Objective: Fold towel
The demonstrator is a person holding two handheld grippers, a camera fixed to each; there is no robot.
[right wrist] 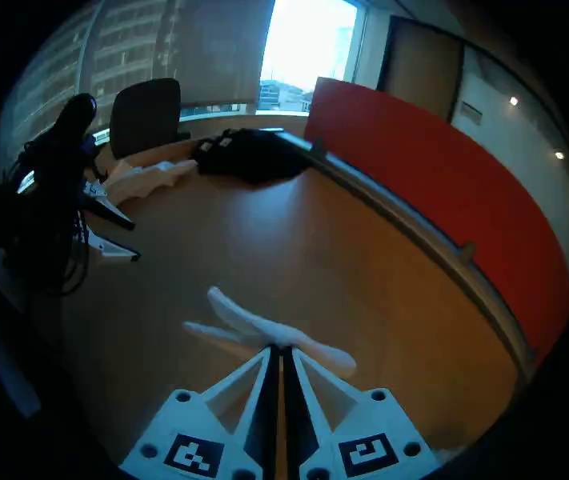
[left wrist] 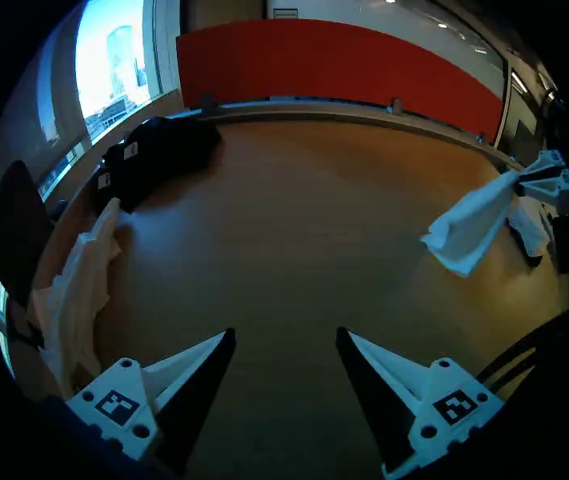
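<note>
The right gripper (right wrist: pixel 280 356) pinches the white cloth towel (right wrist: pixel 272 328) by one edge, hanging over the brown wooden table (left wrist: pixel 300 208) — it may slip or bunch, as the left gripper (left wrist: pixel 284 340), spread and empty, is well apart.

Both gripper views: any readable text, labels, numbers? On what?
None readable.
White tags on the black bag: too small to read.
Small sign on the far wall: blurred.
Square marker patterns on the left gripper and right gripper: black-and-white codes, no words.
The towel in the right gripper: plain, no print.
</note>
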